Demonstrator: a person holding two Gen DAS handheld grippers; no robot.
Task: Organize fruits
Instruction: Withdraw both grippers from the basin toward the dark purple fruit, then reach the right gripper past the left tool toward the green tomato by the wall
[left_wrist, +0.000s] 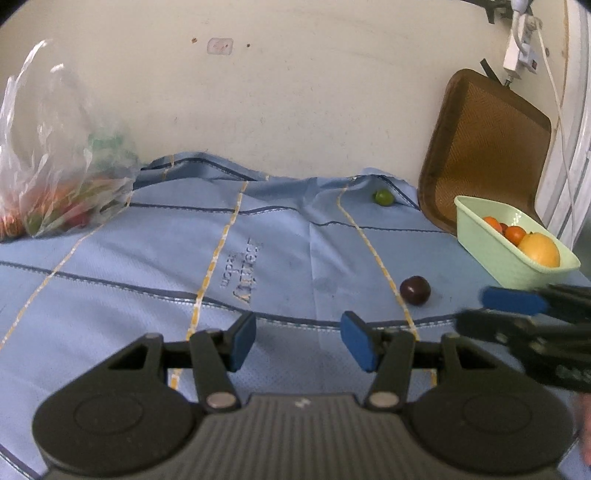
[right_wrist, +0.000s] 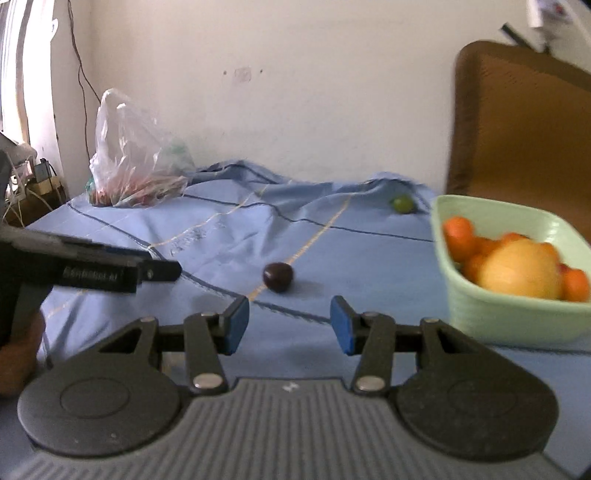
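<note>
Right wrist view blurred, basket (right_wrist: 491, 314) cut off, bag (right_wrist: 136, 166) contents unclear

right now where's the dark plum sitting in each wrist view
Left wrist view: the dark plum lies on the blue cloth, right of centre, just beyond the right pad of the left gripper.
Right wrist view: the dark plum lies near the centre, on the cloth beyond the right gripper.
Shared landmark: the green basket of oranges stands to the plum's right in both.
</note>
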